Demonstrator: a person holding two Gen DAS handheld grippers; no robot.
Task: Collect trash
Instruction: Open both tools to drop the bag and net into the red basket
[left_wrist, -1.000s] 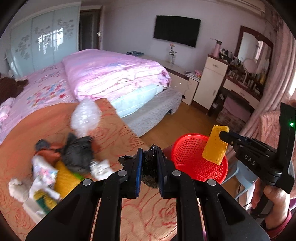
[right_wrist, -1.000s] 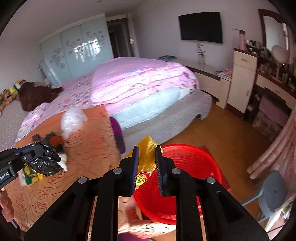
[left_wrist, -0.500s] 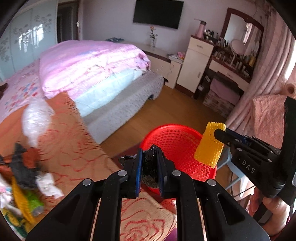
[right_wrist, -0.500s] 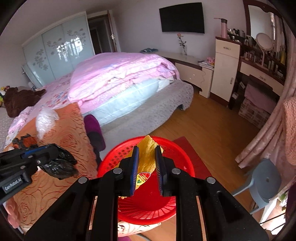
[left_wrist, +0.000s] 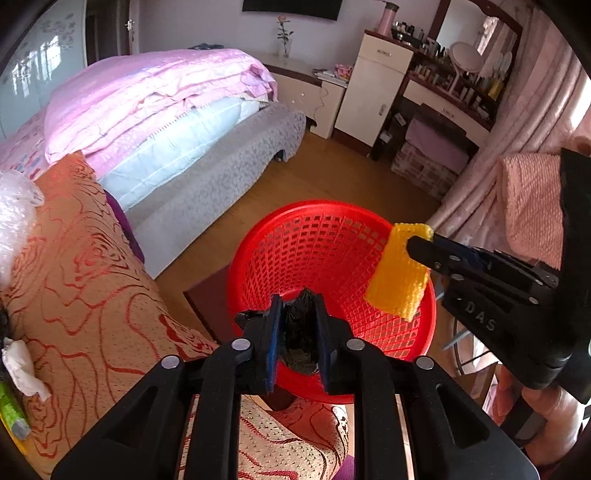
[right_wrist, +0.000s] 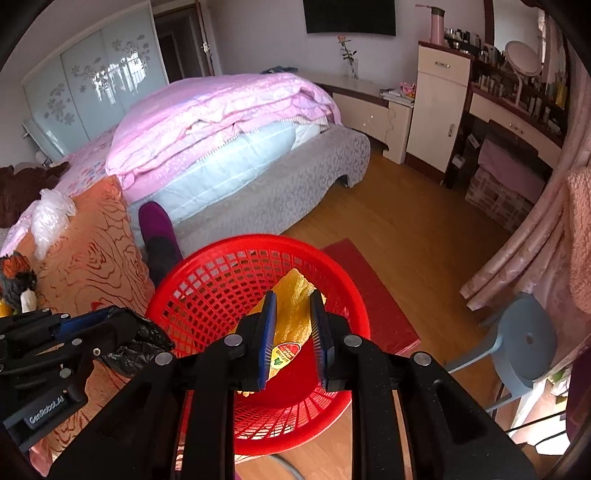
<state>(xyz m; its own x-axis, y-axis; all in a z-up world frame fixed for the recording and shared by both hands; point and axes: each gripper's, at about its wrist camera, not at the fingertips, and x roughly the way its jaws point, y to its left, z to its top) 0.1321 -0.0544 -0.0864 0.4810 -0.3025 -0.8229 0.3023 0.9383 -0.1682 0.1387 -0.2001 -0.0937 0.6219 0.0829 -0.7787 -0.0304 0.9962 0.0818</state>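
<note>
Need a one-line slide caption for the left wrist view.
Left gripper holds black plastic bag over red mesh basket; right gripper brings yellow foam net alongside.

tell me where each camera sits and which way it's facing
Left wrist: on the left gripper, looking down along its fingers, shut on a black bag, into the red basket; the right gripper shows too.
Right wrist: on the right gripper, shut on a yellow wrapper above the basket; the left gripper shows lower left.
Shared: basket, bed, both grippers.
</note>
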